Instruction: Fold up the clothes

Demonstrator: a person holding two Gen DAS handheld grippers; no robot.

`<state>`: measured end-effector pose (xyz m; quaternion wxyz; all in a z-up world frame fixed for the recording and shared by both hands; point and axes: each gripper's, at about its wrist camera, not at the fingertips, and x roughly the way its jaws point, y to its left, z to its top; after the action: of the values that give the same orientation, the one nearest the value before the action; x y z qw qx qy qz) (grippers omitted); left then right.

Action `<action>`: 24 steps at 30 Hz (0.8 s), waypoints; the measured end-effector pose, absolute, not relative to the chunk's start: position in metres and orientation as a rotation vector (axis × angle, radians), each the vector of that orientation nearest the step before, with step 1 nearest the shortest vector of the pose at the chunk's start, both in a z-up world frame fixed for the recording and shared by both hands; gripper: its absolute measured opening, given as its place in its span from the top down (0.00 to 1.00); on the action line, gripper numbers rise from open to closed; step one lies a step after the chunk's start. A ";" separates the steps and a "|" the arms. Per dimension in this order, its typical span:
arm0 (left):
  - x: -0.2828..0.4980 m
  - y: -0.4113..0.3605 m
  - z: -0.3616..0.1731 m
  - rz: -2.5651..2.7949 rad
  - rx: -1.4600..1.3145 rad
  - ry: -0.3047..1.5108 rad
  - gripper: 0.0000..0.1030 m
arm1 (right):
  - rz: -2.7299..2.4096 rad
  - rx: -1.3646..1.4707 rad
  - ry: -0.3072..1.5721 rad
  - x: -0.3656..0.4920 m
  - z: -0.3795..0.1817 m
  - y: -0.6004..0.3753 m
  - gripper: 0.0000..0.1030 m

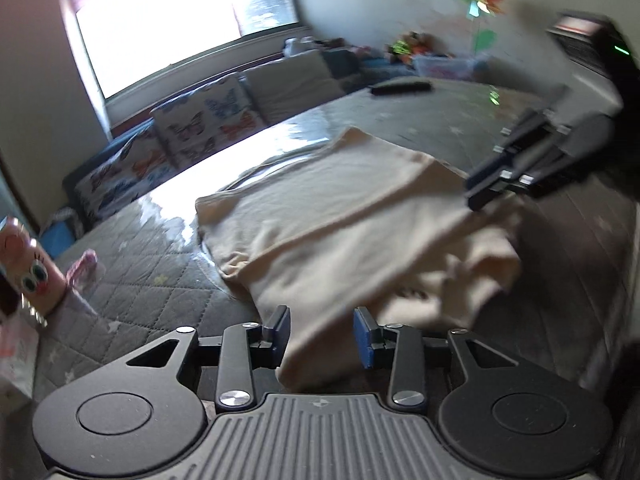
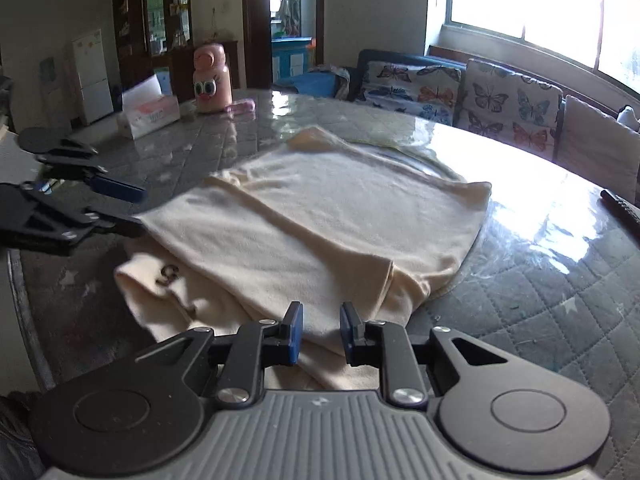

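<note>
A cream garment (image 1: 352, 208) lies partly folded on the grey quilted table (image 1: 152, 276). A folded-over layer covers most of it, and a lower layer with a dark printed mark (image 2: 168, 274) sticks out at the near edge. My left gripper (image 1: 322, 334) is open, its blue-padded fingers on either side of the garment's near edge. My right gripper (image 2: 322, 334) is open too, low over the garment's (image 2: 320, 216) near hem, with cloth showing between the fingers. In the right wrist view the left gripper (image 2: 128, 206) sits at the garment's left corner. In the left wrist view the right gripper (image 1: 486, 188) sits at its right side.
A pink bottle with cartoon eyes (image 2: 212, 80) and a tissue box (image 2: 150, 114) stand at the table's far end. A dark remote (image 1: 400, 88) lies near the opposite edge. A sofa with butterfly cushions (image 2: 460, 92) runs under the bright window.
</note>
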<state>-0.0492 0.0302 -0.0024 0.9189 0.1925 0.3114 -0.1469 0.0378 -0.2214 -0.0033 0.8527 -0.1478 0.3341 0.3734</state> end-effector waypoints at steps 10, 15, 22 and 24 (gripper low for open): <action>-0.059 -0.001 -0.022 -0.410 0.541 0.581 0.60 | 0.813 -0.343 0.689 0.027 0.008 -0.228 0.71; -0.051 -0.005 -0.024 -0.436 0.509 0.558 0.76 | 0.850 -0.400 0.672 0.015 0.014 -0.231 0.60; -0.029 0.005 -0.005 -0.410 0.381 0.536 0.89 | 0.927 -0.487 0.633 -0.003 0.022 -0.229 0.43; -0.022 0.008 0.000 -0.403 0.348 0.538 0.90 | 0.949 -0.507 0.622 -0.006 0.021 -0.226 0.41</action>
<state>-0.0218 0.0077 0.0001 0.9292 0.1699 0.2627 -0.1968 -0.0061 -0.2255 0.0211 0.8130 -0.2374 0.2914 0.4447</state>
